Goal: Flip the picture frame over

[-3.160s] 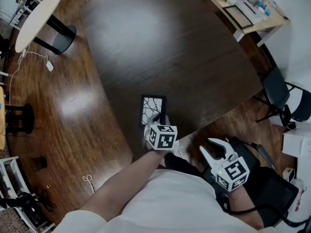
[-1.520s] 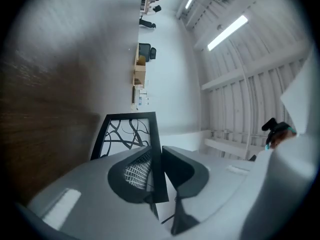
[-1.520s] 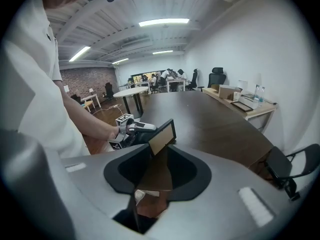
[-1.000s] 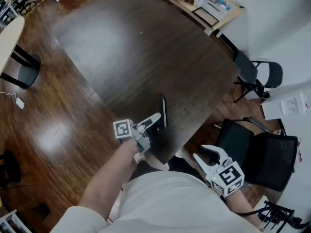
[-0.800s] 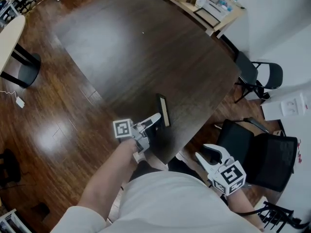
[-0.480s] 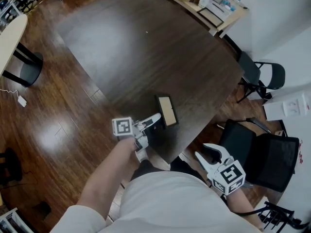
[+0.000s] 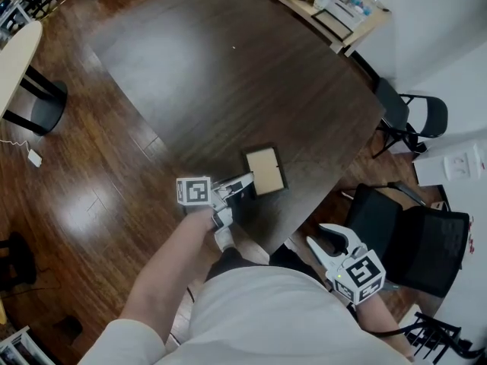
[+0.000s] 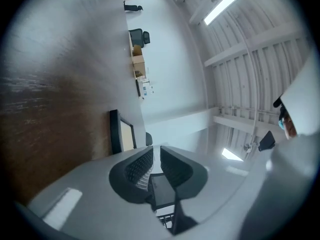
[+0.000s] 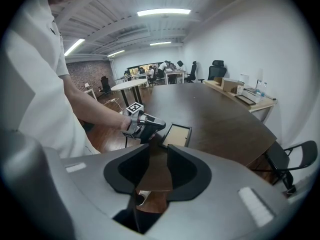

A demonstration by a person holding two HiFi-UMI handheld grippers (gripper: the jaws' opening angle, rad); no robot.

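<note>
The picture frame (image 7: pixel 265 171) lies flat near the front edge of the dark table (image 7: pixel 228 74). Its tan backing faces up inside a black border. My left gripper (image 7: pixel 245 181) points level at the frame's left edge, its tips just beside it. In the left gripper view the frame (image 8: pixel 122 136) sits left of the left gripper (image 8: pixel 156 151). Its jaws are closing, a narrow gap is left, and nothing is between them. My right gripper (image 7: pixel 323 240) hangs open off the table in front of my body. The right gripper view shows the frame (image 9: pixel 176 134) beyond the right gripper (image 9: pixel 158 150), with the left gripper (image 9: pixel 155 125) beside the frame.
A black chair (image 7: pixel 415 116) stands at the table's right, another dark chair (image 7: pixel 411 226) near my right gripper. A light wooden desk (image 7: pixel 335 6) with small items is at the far right. A white round table (image 7: pixel 15 52) stands on the wooden floor at left.
The frame stood on edge in my left gripper, then tipped away to the right and now lies flat, backing up. The left gripper let it go. The right gripper stayed put.
</note>
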